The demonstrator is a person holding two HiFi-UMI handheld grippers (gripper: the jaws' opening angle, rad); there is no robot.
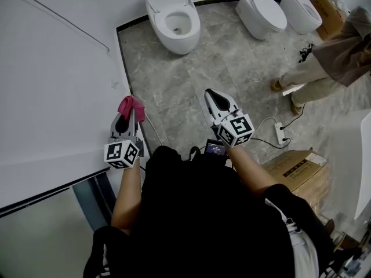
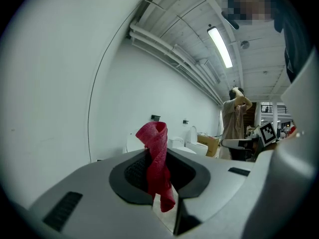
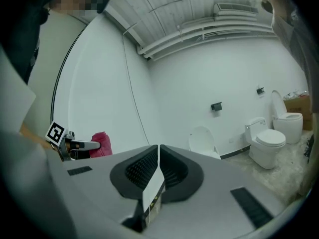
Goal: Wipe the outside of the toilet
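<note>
Now: L tool (image 1: 127, 118) pinches red cloth (image 1: 130, 104); R tool (image 1: 215, 97) closed.

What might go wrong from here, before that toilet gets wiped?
A power strip lies on the floor ahead, so tripping on the way seems possible. The red cloth is pinched only by a narrow fold in the left gripper's jaws, with its end sticking up loose, so hard rubbing on the open toilet might pull it out. Another person stands near the right-hand toilets and may get in the way.
</note>
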